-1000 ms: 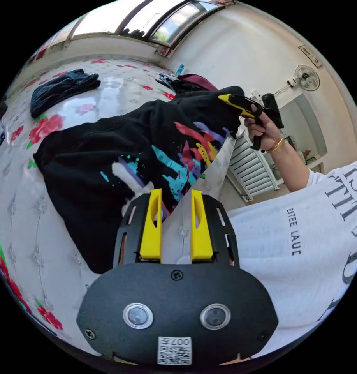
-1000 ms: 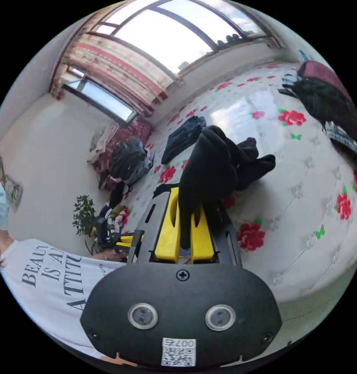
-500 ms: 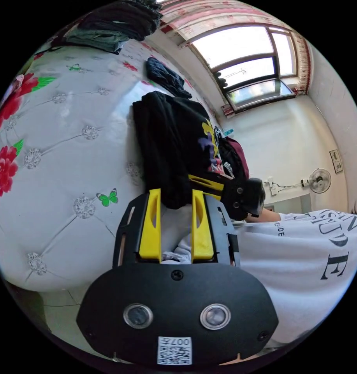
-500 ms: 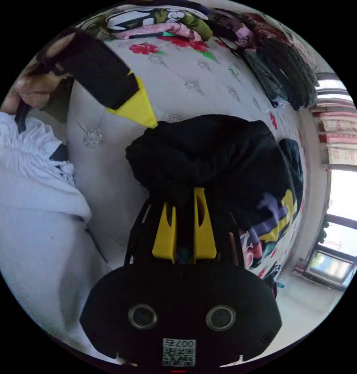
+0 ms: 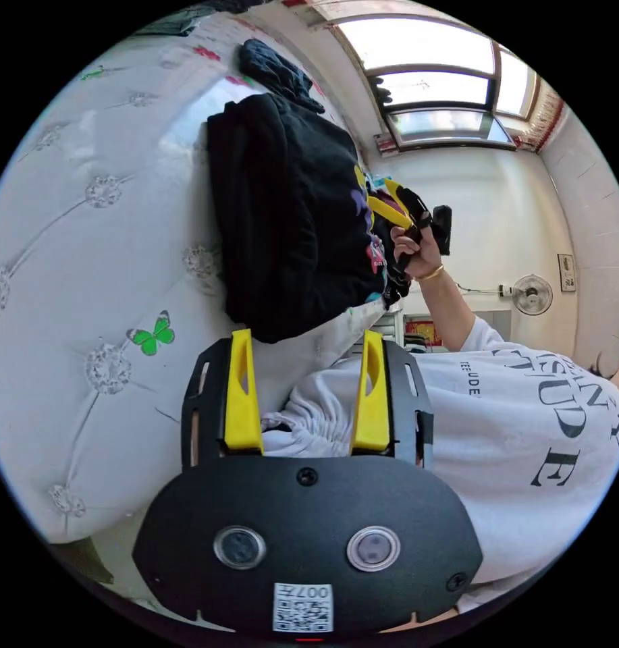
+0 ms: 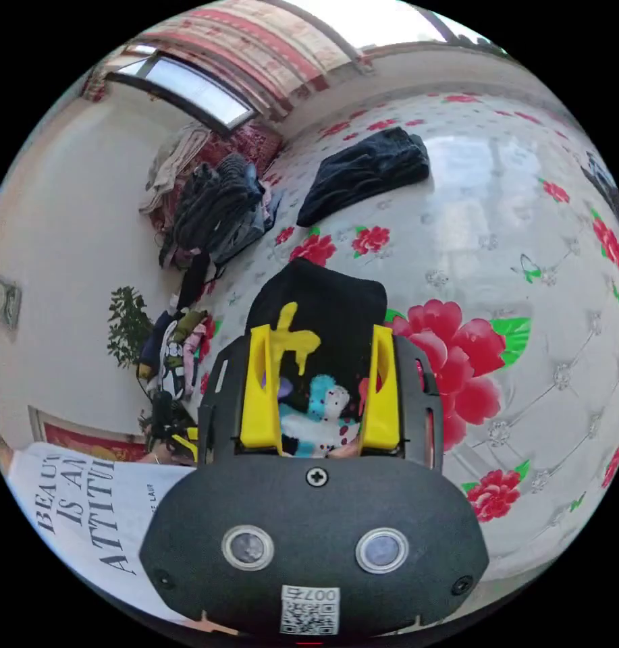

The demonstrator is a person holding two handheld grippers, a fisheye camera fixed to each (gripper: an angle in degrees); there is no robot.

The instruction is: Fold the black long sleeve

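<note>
The black long sleeve (image 5: pixel 289 216) lies bunched in a rough fold on the bed (image 5: pixel 86 270), both grippers' fingers spread wide and empty, so squaring up seems left.

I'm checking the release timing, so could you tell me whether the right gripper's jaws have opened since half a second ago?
Yes. The right gripper now stands open above the black long sleeve, which lies on the flowered bed cover.
</note>
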